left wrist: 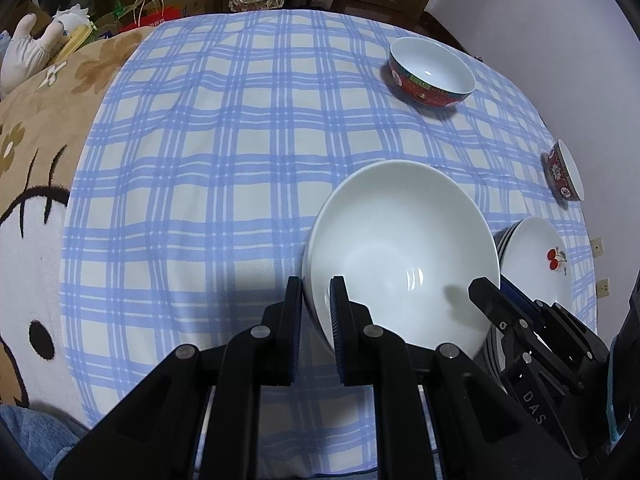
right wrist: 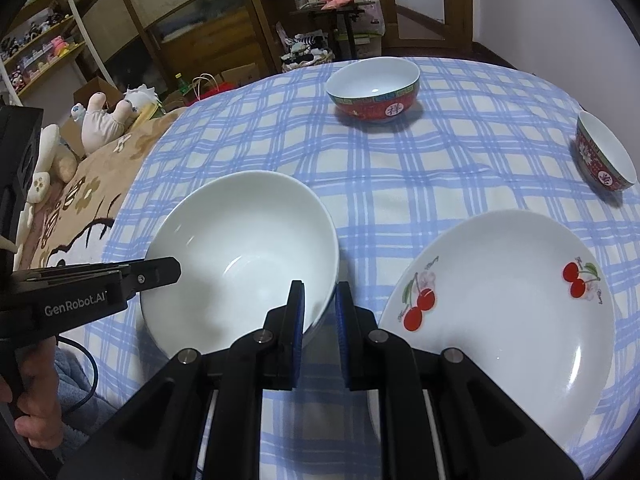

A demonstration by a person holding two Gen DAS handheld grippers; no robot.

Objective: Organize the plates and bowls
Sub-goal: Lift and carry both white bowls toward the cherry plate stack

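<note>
A large white bowl (left wrist: 400, 240) (right wrist: 240, 240) sits low over the blue checked tablecloth (left wrist: 200, 160) (right wrist: 400, 184). Whether it rests on the cloth I cannot tell. My left gripper (left wrist: 317, 300) is shut on its near-left rim, one finger inside and one outside. My right gripper (right wrist: 320, 304) is shut on the opposite rim; it also shows at the bowl's right edge in the left wrist view (left wrist: 492, 296). Just right of the bowl lies a stack of white cherry-print plates (left wrist: 536, 256) (right wrist: 500, 312). Two red patterned bowls stand farther back, one in the middle (left wrist: 432, 72) (right wrist: 374, 88), one at the right edge (left wrist: 564, 172) (right wrist: 604, 156).
A tan cartoon-print blanket (left wrist: 48, 140) (right wrist: 80, 208) with soft toys (right wrist: 104, 120) borders the cloth on the left. Shelves and cluttered furniture (right wrist: 332, 8) stand beyond the far edge. A hand (right wrist: 36, 412) holds the left gripper's handle at lower left.
</note>
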